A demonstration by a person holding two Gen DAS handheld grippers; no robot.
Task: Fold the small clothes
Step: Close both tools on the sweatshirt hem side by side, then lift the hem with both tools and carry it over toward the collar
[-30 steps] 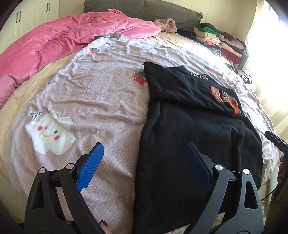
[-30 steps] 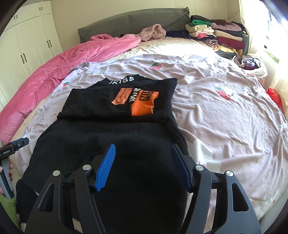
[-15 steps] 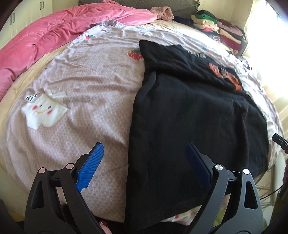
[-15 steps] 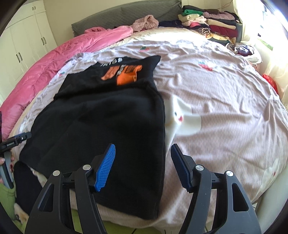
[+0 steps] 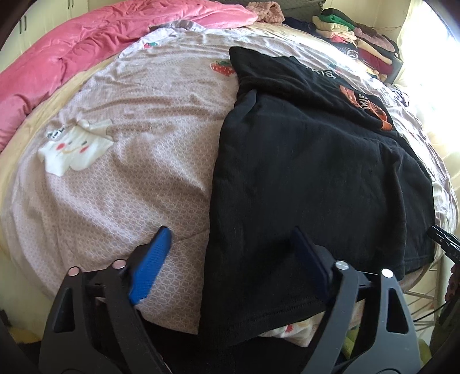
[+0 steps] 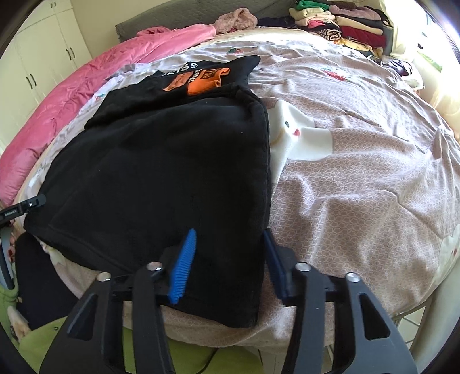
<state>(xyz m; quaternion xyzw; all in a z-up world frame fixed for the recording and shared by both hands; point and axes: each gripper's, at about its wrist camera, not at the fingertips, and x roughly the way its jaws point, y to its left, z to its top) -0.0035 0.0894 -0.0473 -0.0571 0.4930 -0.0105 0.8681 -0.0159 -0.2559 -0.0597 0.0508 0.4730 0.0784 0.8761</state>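
Note:
A black garment (image 5: pixel 302 172) with an orange print lies flat on the bed, its hem at the near edge. My left gripper (image 5: pixel 230 233) hangs over the garment's near left corner. Its jaws are closing and straddle the garment's left edge, one blue pad (image 5: pixel 152 261) over the sheet and the other over the black cloth. My right gripper (image 6: pixel 229 233) is at the near right corner of the same garment (image 6: pixel 172 172), jaws closing with the cloth's right edge between them. The pads do not press on the cloth.
A pink-patterned sheet (image 5: pixel 129 143) covers the round bed. A pink duvet (image 5: pixel 86 57) is bunched at the far left. Several folded clothes are stacked (image 6: pixel 345 26) at the far right. White cupboards (image 6: pixel 43 57) stand to the left. The bed's near edge drops off just under both grippers.
Both grippers have come down and nearer to the garment's hem. Both pairs of jaws have narrowed, the right pair much more.

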